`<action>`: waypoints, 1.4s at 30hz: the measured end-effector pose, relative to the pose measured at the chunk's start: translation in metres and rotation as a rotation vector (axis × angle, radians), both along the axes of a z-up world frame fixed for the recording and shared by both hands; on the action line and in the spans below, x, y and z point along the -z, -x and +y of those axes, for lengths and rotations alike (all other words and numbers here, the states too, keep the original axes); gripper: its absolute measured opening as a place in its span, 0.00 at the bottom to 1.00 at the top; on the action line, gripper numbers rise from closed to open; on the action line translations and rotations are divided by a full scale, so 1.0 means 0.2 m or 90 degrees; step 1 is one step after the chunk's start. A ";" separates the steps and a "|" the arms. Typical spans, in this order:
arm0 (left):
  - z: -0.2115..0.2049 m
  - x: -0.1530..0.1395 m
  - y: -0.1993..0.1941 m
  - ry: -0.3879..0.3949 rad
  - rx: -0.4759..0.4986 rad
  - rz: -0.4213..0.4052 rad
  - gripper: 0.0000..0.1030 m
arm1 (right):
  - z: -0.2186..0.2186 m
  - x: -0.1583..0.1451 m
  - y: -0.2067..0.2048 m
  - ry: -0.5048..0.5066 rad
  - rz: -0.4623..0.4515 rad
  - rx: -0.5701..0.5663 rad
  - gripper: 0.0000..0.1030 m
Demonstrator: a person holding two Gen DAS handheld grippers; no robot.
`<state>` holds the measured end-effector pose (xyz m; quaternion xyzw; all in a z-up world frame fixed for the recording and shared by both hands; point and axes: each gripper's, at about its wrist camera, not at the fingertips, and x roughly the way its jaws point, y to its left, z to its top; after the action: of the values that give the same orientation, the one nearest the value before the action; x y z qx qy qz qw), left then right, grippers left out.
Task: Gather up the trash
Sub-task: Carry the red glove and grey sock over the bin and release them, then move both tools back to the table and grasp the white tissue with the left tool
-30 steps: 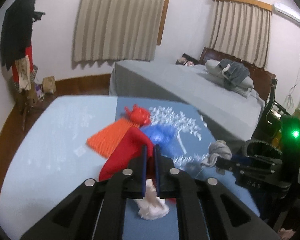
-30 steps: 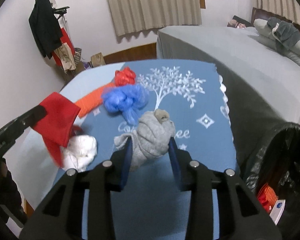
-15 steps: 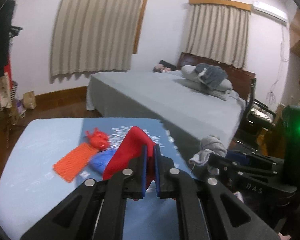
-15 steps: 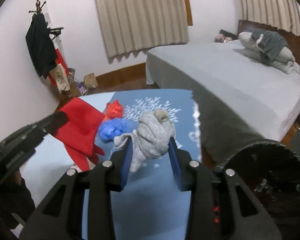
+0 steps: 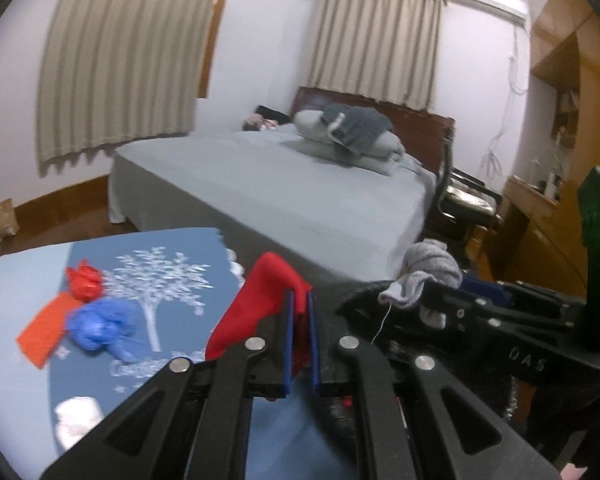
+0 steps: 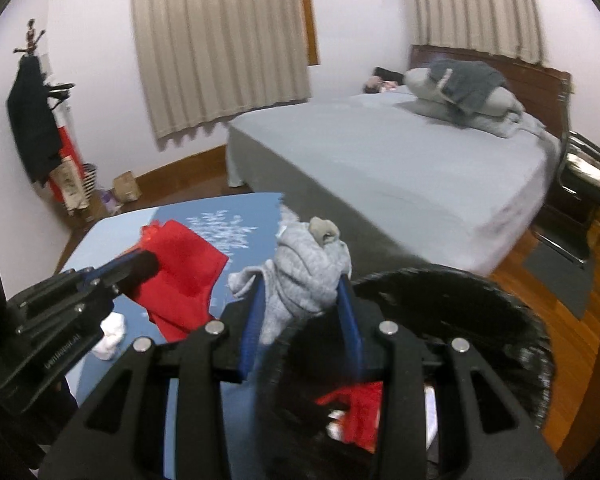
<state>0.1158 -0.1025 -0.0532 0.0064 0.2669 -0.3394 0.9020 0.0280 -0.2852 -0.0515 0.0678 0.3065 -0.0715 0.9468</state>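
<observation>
— So, what are the tongs holding right now?

— Both are loaded. The left gripper (image 5: 299,312) is clamped tight on a red cloth (image 5: 260,300), which bulges up and hangs off to the left of its blue pads. The right gripper (image 6: 300,300) is closed around a balled grey sock (image 6: 308,268), jaws partly apart because the bundle is thick.

— And where are they?

— Both are up off the blue tablecloth (image 5: 172,248). The right one sits over the rim of the black bin (image 6: 480,292), with the sock above the bin's near edge. From the right wrist view the left gripper (image 6: 138,266) is just to its left, the cloth (image 6: 180,276) dangling over the table edge.

— Anything in the bin already?

— Something red (image 6: 360,408) and a bit of white lie inside it; I can't tell what they are.

— What remains on the table?

— A crumpled red bag (image 5: 83,283), a blue plastic bag (image 5: 96,322), a flat orange piece (image 5: 44,330) touching them, and a white wad (image 5: 78,420) near the front edge. A grey bed (image 5: 280,184) stands behind.
</observation>
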 end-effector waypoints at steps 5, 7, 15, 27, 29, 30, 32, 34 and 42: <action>-0.22 0.03 0.08 -0.006 0.049 0.004 0.07 | -0.15 0.01 0.13 0.012 0.006 0.056 0.34; -0.27 0.04 0.11 -0.007 0.063 0.004 0.07 | -0.22 0.02 0.18 0.013 0.010 0.081 0.34; -0.53 0.06 0.22 -0.018 0.121 0.004 0.07 | -0.40 0.08 0.35 0.008 0.020 0.146 0.34; -0.77 0.12 0.24 -0.029 0.185 0.023 0.07 | -0.56 0.16 0.43 0.000 0.037 0.200 0.34; -0.80 0.14 0.23 -0.028 0.192 0.029 0.07 | -0.58 0.17 0.43 0.001 0.041 0.203 0.34; -0.81 0.14 0.23 -0.029 0.194 0.032 0.07 | -0.58 0.18 0.43 0.001 0.043 0.205 0.34; -0.82 0.16 0.22 -0.031 0.197 0.038 0.07 | -0.59 0.19 0.42 0.000 0.047 0.206 0.34; -0.83 0.17 0.22 -0.032 0.198 0.043 0.07 | -0.59 0.20 0.42 0.000 0.050 0.208 0.34; -0.81 0.21 0.18 -0.040 0.192 0.066 0.21 | -0.59 0.22 0.40 0.008 0.058 0.215 0.39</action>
<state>0.0790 -0.2640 -0.0959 0.0569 0.3196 -0.4621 0.8253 -0.0513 -0.4039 -0.0954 0.1088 0.3327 -0.2343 0.9070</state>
